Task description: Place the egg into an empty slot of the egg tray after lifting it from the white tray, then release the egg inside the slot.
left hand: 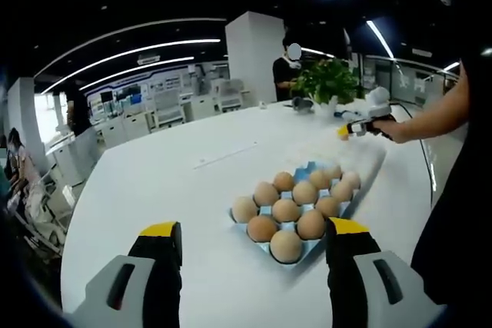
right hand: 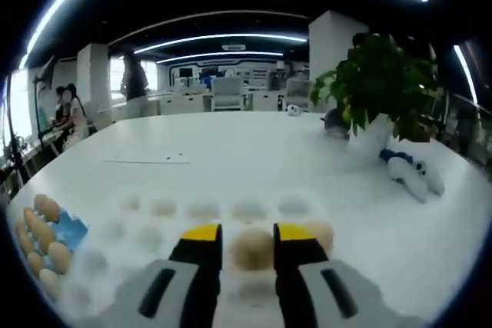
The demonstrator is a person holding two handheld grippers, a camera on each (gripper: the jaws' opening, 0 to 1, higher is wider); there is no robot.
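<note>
In the right gripper view my right gripper (right hand: 249,236) is shut on a tan egg (right hand: 251,248), with a yellow-tipped jaw against each side, low over the white tray (right hand: 165,209) of round dimples. A second egg (right hand: 320,233) lies just to its right. The blue egg tray (right hand: 71,230) with its eggs is at the far left. In the left gripper view my left gripper (left hand: 254,230) stands open and empty before the blue egg tray (left hand: 307,168), which holds several eggs (left hand: 286,210). Beyond it lies the white tray (left hand: 367,160), where a person's arm holds the right gripper (left hand: 355,127).
A potted green plant (right hand: 377,82) stands at the back right of the white table (right hand: 231,151), with a blue and white object (right hand: 411,171) beside it. People stand and sit in the office behind. Bare tabletop (left hand: 169,182) stretches to the left of the egg tray.
</note>
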